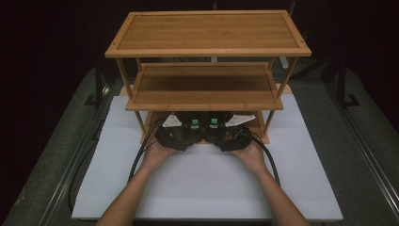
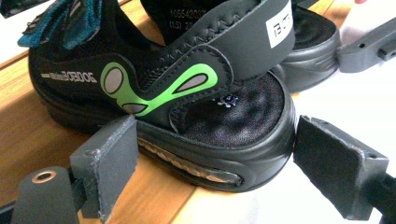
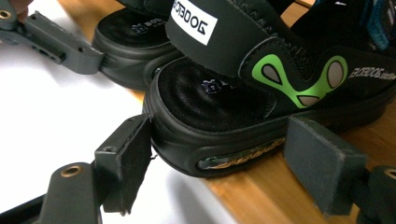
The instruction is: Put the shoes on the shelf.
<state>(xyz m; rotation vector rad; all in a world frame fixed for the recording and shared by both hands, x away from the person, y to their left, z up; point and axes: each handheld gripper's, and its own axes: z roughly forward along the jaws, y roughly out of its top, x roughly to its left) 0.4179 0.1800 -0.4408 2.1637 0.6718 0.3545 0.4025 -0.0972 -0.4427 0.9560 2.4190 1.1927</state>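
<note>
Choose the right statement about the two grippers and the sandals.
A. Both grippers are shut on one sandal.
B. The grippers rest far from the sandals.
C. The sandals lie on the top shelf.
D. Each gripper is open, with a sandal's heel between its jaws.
D: the left gripper stands open around one sandal's heel, and the right gripper around the other sandal's heel.

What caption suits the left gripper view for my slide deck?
Open tool straddling the heel of a black sandal with green trim, resting on the wooden shelf.
</note>
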